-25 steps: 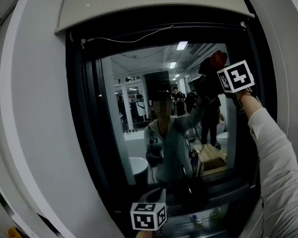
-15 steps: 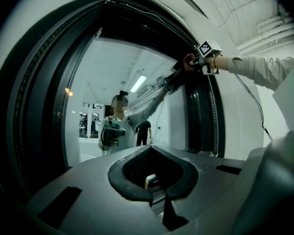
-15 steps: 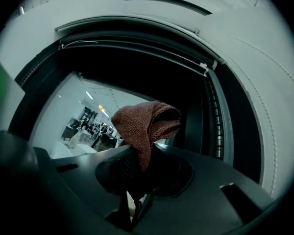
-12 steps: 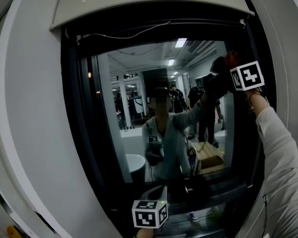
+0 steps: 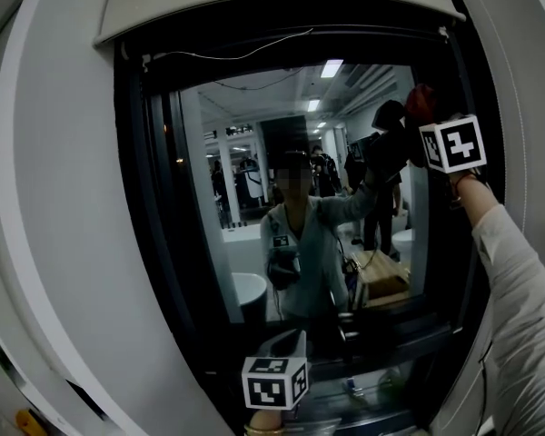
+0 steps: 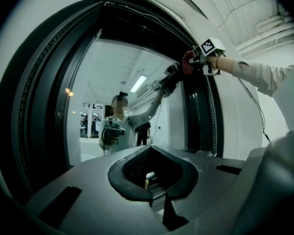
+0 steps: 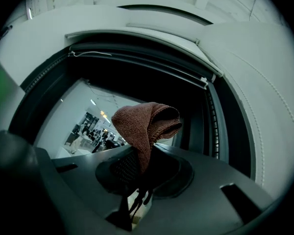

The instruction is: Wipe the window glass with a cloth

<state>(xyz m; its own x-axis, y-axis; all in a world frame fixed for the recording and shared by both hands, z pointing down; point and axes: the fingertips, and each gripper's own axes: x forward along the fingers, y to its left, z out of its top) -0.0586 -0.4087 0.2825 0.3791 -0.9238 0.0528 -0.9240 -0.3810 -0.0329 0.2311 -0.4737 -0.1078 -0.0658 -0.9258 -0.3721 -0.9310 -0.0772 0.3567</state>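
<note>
Closest in, the left tongs point(image 5: 284, 351) hang low by the bottom of the window. They're clenched on nothing and basically just along for the ride. Follow the pale sleeve point(image 5: 518, 280) up and there are the right tongs point(image 5: 429, 123), raised high and clamped on a reddish-brown cloth point(image 7: 146, 125) that flops out over the tip. The cloth sits at the upper right corner of the window glass point(image 5: 254, 153), right by the dark frame point(image 5: 145, 243). Whether it's actually pressed on the pane or just off it, can't tell from here. Further back there's only the room's reflection point(image 5: 300, 243) in the glass.

So this looks like mid-wipe, working along the top edge. The next move probably wants the cloth kept flat on the glass and dragged down or back leftward for another pass, without snagging the frame.

Versus a second ago, the right tongs and cloth have slid rightward toward the frame. The left tongs have barely budged.
</note>
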